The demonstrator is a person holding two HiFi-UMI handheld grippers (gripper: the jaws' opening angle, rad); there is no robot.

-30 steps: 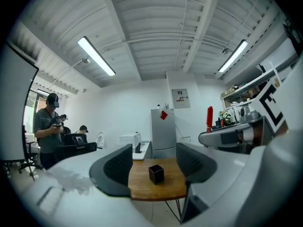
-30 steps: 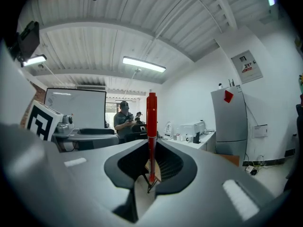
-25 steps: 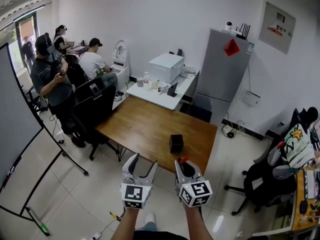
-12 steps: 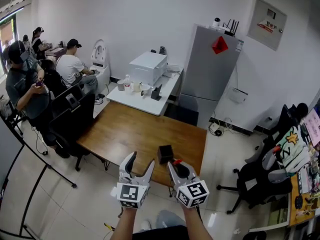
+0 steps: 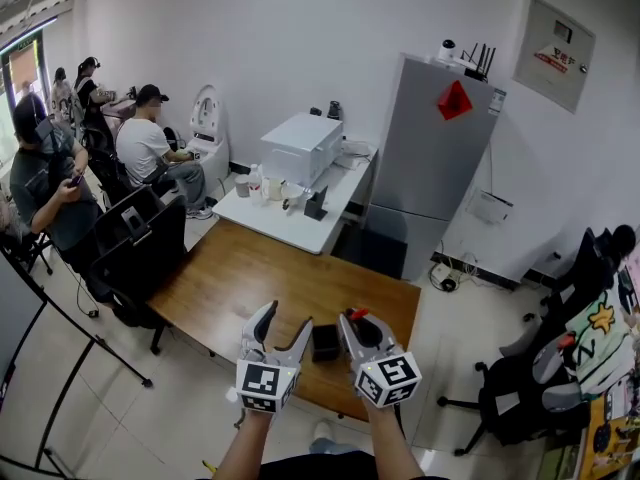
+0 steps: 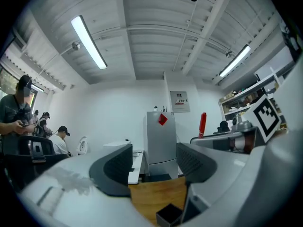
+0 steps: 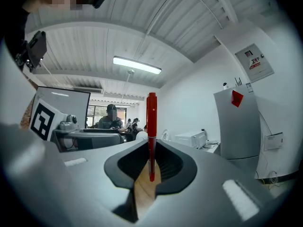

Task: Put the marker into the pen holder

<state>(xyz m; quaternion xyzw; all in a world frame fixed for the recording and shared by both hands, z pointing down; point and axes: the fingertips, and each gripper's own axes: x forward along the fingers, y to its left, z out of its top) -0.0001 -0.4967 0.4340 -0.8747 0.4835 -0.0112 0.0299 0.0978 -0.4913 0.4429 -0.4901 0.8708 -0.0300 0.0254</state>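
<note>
A red marker (image 7: 151,126) stands upright, pinched between the pads of my shut right gripper (image 7: 151,167). In the head view its red tip (image 5: 357,314) sticks up from the right gripper (image 5: 358,326). The pen holder (image 5: 324,342) is a small black open-topped cube on the wooden table (image 5: 270,283), near its front edge, between my two grippers. My left gripper (image 5: 284,324) hangs open and empty just left of the holder. In the left gripper view the holder (image 6: 169,215) shows low between the open jaws, and the marker (image 6: 202,125) rises at the right.
Behind the wooden table stands a white side table (image 5: 285,213) with a printer (image 5: 303,146) and cups, and a tall grey cabinet (image 5: 430,158). A black chair (image 5: 140,253) is at the table's left end, with several people (image 5: 150,148) beyond. More chairs (image 5: 540,388) stand at the right.
Both grippers have come in over the table's front edge. The pen holder, earlier ahead of the fingertips, now lies between the two grippers. The right gripper has kept hold of the marker.
</note>
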